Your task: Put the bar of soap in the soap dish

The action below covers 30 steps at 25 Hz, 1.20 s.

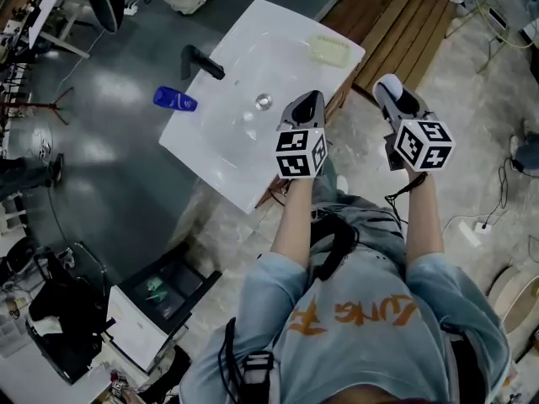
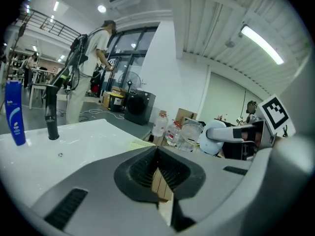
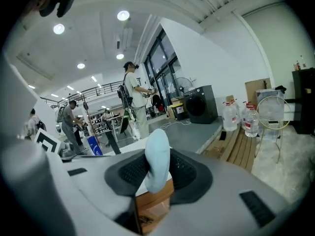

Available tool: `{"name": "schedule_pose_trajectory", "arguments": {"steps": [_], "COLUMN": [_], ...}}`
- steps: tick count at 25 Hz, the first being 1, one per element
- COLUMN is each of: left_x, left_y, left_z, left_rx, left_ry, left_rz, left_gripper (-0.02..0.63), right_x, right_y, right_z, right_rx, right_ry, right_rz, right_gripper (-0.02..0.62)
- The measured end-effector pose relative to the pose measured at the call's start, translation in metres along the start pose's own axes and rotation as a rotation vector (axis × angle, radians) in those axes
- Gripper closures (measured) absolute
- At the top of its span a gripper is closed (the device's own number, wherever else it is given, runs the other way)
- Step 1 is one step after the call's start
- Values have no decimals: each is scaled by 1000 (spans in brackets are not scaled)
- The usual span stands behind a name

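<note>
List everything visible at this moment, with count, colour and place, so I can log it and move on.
sink: one, white, on a wooden stand
faucet: one, black, at the sink's edge
bottle: one, blue, upright beside the faucet
drain: one, metal, middle of the basin
soap dish: one, pale yellow, on a sink corner
bar of soap: one, pale blue, clamped in the right gripper
wooden platform: one, brown, beyond the sink
water jugs: several, clear, by the platform
left gripper: one, grey, jaws together, empty, over the sink's edge
right gripper: one, grey, beside the sink
marker cubes: two, black-and-white, one per gripper
</note>
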<state>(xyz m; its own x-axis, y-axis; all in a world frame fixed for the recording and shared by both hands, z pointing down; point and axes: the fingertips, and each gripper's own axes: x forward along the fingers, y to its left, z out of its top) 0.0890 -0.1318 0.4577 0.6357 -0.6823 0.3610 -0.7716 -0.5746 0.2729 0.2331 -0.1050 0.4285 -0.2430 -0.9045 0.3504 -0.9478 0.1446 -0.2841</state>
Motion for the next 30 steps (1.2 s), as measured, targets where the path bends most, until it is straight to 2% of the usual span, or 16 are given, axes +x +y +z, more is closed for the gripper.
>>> {"name": "schedule_pose_trajectory", "arguments": {"steps": [5,12,21,30], "left_x": [28,54,66,72], "left_y": [-6,32,62,74], "left_z": [0,9,-3,-12], "left_rx": [-53,-116,-178,-226], "left_ry": [5,13,27,40], "left_rz": [-42,-17,15,13], "left_gripper": [584,584,584,584], "right_x": [18,74,138,176], "right_y": [-12,-9,-2,-3], "right_z": [0,10,-15,-36], "right_rx": [-46,-125,-348,-572], "right_ry": [107,199,432,643], "right_rz": [12,62,169,194], "right_gripper": [461,461,460,460]}}
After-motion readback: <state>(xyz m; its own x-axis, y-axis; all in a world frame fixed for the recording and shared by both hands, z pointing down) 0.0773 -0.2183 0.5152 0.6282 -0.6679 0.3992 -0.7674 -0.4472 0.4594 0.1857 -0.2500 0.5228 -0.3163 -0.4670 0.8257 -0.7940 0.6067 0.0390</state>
